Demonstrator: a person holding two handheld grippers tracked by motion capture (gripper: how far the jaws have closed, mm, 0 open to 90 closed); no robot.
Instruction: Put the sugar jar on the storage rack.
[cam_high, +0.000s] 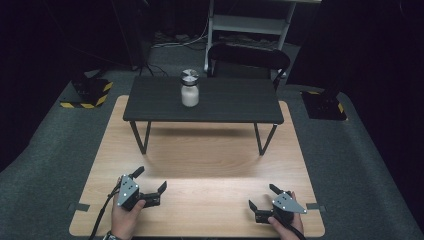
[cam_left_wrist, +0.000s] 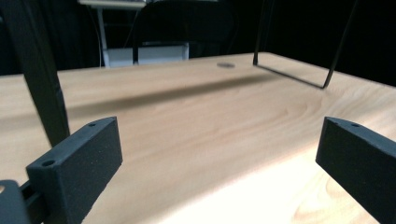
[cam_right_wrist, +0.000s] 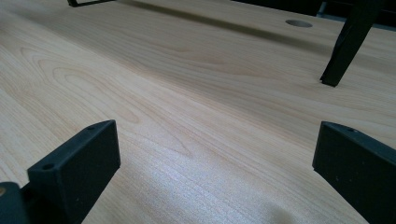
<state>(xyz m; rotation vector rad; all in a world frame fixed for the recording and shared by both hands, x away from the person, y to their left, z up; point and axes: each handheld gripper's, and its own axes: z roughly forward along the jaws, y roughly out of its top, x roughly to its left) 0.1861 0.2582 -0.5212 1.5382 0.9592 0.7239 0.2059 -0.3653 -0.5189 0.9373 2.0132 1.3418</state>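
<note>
While both grippers, left and right, rest agape and empty, we judge the jar needs reaching next.

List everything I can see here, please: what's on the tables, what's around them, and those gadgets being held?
jar: one, white with a silver lid, upright on the small black table
small black table: one, black with thin legs, standing on the wooden table
wooden table: one, light wood, on grey carpet
chair: one, black, behind the tables
shelf unit: one, pale grey, at the back
left hand-held gripper: one, black with grey plate, open, near left
right hand-held gripper: one, same, open, near right
</note>
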